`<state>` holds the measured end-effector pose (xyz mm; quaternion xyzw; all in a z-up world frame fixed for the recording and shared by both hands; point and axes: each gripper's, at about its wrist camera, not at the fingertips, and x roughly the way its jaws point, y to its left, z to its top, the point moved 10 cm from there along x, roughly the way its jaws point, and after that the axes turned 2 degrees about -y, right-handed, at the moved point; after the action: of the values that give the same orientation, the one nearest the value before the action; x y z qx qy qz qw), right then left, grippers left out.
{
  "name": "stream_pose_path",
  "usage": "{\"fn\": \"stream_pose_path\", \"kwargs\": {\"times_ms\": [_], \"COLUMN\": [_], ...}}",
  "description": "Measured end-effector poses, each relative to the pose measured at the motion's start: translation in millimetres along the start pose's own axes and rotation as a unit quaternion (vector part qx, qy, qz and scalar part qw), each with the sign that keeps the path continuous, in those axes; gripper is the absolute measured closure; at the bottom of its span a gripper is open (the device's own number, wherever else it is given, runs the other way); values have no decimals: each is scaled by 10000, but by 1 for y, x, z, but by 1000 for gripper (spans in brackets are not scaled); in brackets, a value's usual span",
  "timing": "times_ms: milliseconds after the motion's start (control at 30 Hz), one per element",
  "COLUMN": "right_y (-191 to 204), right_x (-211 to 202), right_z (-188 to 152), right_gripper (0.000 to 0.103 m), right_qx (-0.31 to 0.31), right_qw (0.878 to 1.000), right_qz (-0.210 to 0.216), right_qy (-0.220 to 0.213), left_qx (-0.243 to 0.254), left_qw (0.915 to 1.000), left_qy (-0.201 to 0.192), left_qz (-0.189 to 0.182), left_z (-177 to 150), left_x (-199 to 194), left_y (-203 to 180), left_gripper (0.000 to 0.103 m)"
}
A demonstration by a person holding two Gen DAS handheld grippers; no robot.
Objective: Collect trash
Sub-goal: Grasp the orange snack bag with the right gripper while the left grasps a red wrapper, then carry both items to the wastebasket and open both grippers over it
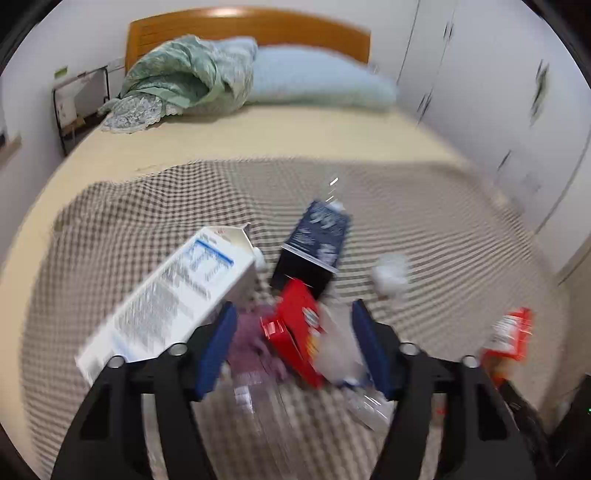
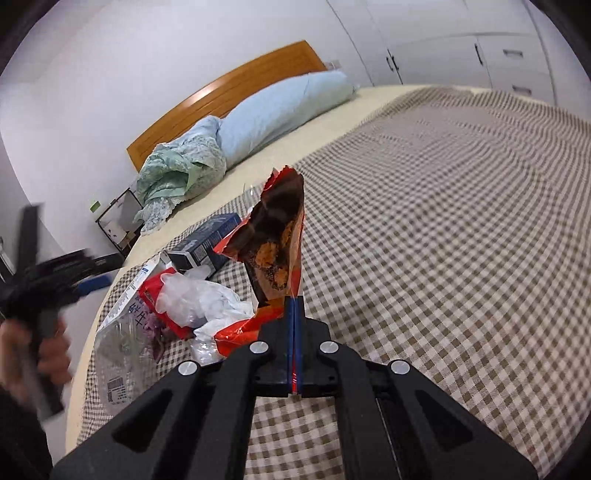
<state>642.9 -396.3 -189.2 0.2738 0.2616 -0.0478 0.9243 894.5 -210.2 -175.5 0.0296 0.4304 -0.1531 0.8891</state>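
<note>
Trash lies on a checked bedspread [image 1: 406, 229]. In the left wrist view my left gripper [image 1: 293, 314] is open and empty, its jaws either side of a red box [image 1: 295, 328] and a clear plastic glove [image 1: 338, 343]. A white milk carton [image 1: 173, 299] lies to its left, a dark blue carton [image 1: 314, 243] beyond, a crumpled white tissue [image 1: 391, 275] to the right. My right gripper [image 2: 294, 306] is shut on a red snack bag [image 2: 277, 236] and holds it upright above the bedspread [image 2: 443, 221]. The bag also shows in the left wrist view [image 1: 508, 334]. The left gripper [image 2: 74, 280] shows blurred at the left.
A crushed clear plastic bottle [image 2: 122, 354] and the glove [image 2: 199, 299] lie near the bed's edge. A light blue pillow [image 1: 314, 79] and green quilt [image 1: 181, 77] lie by the wooden headboard [image 1: 251, 27]. White wardrobes [image 1: 491, 81] stand right of the bed.
</note>
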Motion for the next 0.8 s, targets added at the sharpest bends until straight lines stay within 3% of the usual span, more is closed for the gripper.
{"fn": "stream_pose_path", "kwargs": {"times_ms": [100, 167, 233, 300, 333, 400, 533, 800], "right_y": [-9, -11, -13, -15, -14, -9, 2, 32], "right_x": [3, 7, 12, 14, 15, 15, 17, 5], "right_z": [0, 0, 0, -1, -1, -3, -8, -7], "right_gripper": [102, 102, 102, 102, 102, 102, 102, 102], "right_qx": [53, 121, 192, 267, 275, 235, 123, -71], "right_qw": [9999, 9995, 9991, 9987, 9985, 9981, 9976, 9975], "right_qz": [143, 248, 295, 337, 360, 448, 522, 651], "right_qy": [81, 150, 234, 292, 317, 363, 447, 257], "left_qx": [-39, 57, 100, 68, 27, -73, -137, -112], "left_qw": [9979, 9949, 9938, 9927, 9927, 9934, 9955, 9999], "left_qy": [570, 853, 976, 1113, 1131, 1086, 925, -96], "left_qz": [307, 545, 526, 455, 422, 363, 136, -23], "left_z": [1, -4, -7, -13, -12, -12, -13, 9], "left_x": [36, 51, 55, 57, 58, 51, 25, -85], "left_y": [5, 9, 6, 7, 7, 5, 0, -3], "left_gripper": [47, 53, 61, 87, 91, 98, 103, 103]}}
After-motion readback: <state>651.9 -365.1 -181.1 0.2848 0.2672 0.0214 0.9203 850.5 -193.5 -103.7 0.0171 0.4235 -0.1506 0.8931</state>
